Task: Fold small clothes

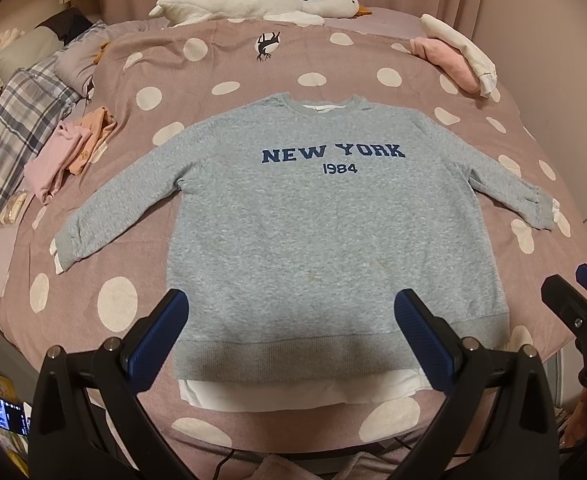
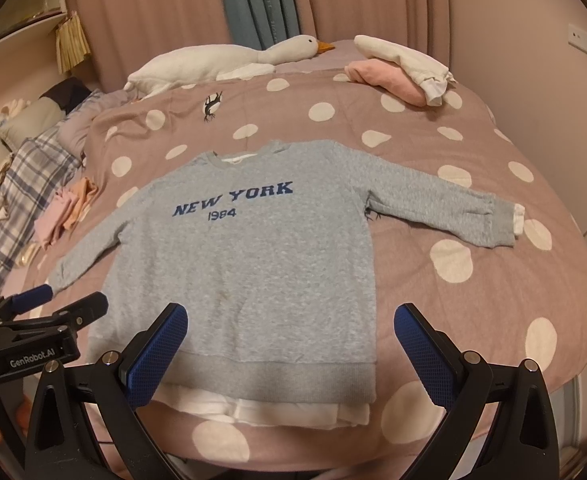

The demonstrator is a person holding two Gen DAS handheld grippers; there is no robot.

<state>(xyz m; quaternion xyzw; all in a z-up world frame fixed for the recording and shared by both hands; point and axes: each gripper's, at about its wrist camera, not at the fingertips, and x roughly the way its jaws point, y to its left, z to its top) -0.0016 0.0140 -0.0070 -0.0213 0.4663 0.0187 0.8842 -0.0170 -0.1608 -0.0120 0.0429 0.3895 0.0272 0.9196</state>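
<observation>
A grey sweatshirt (image 1: pixel 313 220) printed "NEW YORK 1984" lies flat, front up, on the bed with both sleeves spread out; it also shows in the right wrist view (image 2: pixel 253 264). A white layer shows under its hem (image 1: pixel 293 394) and at the cuffs. My left gripper (image 1: pixel 291 340) is open and empty, held above the hem near the bed's front edge. My right gripper (image 2: pixel 291 348) is open and empty, above the hem's right part. The right gripper also shows at the right edge of the left wrist view (image 1: pixel 573 300), and the left gripper at the left of the right wrist view (image 2: pixel 53 308).
The bed has a pink cover with white dots (image 1: pixel 253 72). Folded pink and orange clothes (image 1: pixel 69 152) lie at the left. A pink and white pile (image 1: pixel 457 56) sits at the back right. A plush goose (image 1: pixel 253 2) lies along the back. Plaid bedding (image 1: pixel 13 128) is at the left.
</observation>
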